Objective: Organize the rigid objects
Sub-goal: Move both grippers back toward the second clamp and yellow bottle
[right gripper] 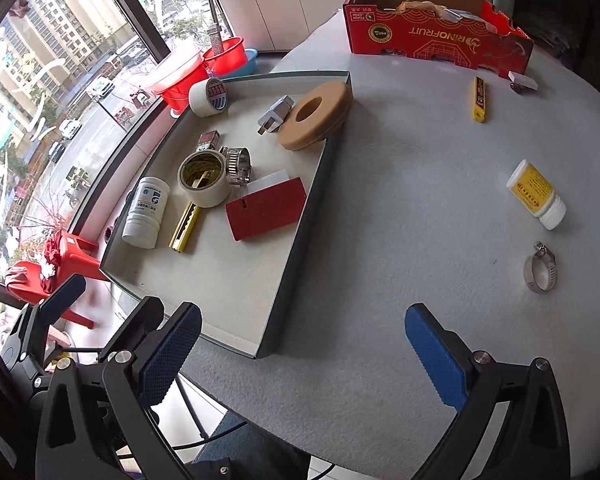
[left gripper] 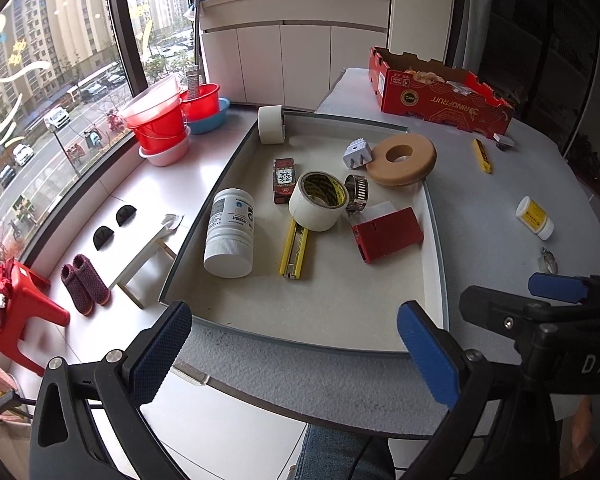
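On the grey surface point(right gripper: 380, 240) a shallow tray point(right gripper: 296, 216) already carries tape rolls, a bottle and a red box, while outside it, well apart, lie a yellow-labelled pill bottle point(right gripper: 536, 194), a yellow cutter point(right gripper: 478, 99) and a hose clamp point(right gripper: 540, 270). The pill bottle is judged light, stiff and smooth, best taken across its body; the clamp by its band. The left claw point(left gripper: 296, 338) and right claw point(right gripper: 304, 350) are held open, empty.

Black claw point(left gripper: 294, 344) — blue ribbed pads point(left gripper: 428, 356), silver screws
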A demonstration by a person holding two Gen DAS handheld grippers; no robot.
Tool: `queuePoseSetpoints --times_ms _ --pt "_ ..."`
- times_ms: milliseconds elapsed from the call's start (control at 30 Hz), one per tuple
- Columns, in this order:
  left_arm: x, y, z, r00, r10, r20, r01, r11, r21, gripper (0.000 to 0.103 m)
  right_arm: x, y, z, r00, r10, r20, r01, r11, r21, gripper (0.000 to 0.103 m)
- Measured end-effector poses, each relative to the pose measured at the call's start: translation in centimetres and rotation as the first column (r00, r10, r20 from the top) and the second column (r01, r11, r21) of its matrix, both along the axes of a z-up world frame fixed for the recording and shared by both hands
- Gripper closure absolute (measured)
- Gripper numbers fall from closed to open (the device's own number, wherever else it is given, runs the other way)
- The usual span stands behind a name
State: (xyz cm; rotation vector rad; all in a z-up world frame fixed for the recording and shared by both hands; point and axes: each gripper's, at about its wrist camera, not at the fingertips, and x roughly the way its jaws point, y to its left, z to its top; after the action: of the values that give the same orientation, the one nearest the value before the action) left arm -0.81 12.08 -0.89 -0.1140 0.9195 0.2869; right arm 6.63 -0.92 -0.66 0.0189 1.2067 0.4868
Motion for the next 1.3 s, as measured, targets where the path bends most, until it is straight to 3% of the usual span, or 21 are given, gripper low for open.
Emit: queuePoseSetpoints --times_ms 700,1033,1300 --pt "1.1 -7.5 0.0 0.985 -0.157 -0.073 0.161 0.986 0.050 0.000 -1.2 -11.5 -3.1 0.974 -0.213 -0.082 0.219 0.972 0.084 0.001" --pt "1.8 -9.9 -0.7 0.972 -0.204 -0.114 0.212 0.975 0.072 0.000 -2.0 -17.0 -5.5 0.939 -0.338 -0.069 0.339 0.941 0.009 0.001" --pt "2.6 -11.2 -1.4 0.964 -0.224 -0.140 0.233 0.972 0.045 0.000 -2.1 -18.6 -5.1 0.932 -0.361 -0.012 0.361 0.932 -0.030 0.001"
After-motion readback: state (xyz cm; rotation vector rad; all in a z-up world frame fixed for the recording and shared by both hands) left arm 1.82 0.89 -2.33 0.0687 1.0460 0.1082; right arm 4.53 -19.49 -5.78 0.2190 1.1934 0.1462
